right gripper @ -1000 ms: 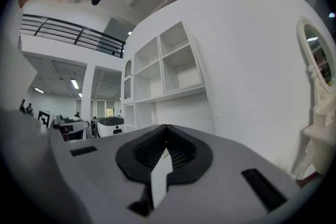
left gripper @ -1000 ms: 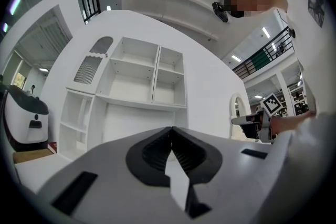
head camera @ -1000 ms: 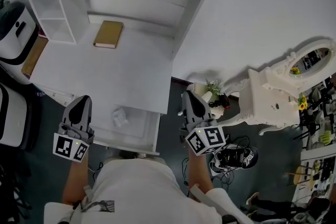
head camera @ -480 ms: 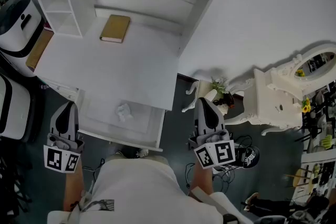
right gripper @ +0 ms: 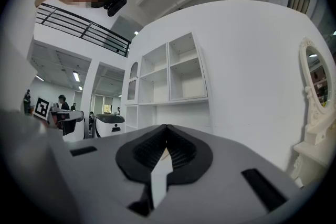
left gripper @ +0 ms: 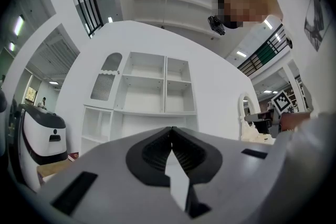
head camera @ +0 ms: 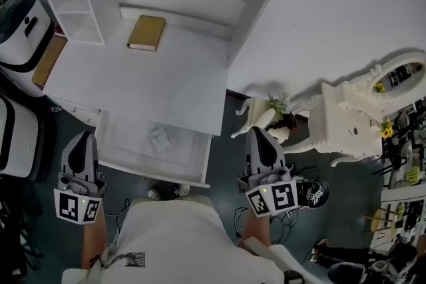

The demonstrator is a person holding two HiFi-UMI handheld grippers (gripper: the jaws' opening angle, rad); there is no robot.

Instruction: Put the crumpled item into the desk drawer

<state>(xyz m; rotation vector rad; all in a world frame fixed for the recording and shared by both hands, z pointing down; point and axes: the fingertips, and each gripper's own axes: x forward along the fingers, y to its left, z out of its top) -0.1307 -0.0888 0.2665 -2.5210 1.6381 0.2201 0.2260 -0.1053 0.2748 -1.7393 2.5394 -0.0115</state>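
The left hand-held gripper (head camera: 82,141) hangs just left of the open drawer (head camera: 154,173), its jaws pressed together with nothing between them. The right hand-held gripper (head camera: 257,134) hangs to the right of the drawer, jaws likewise closed tight and empty. The crumpled item (head camera: 158,137), white, lies inside the drawer, near its middle and apart from both grippers. The white worktop (head camera: 160,86) lies directly beyond the drawer, and a brown book (head camera: 146,32) rests at its far edge from the drawer.
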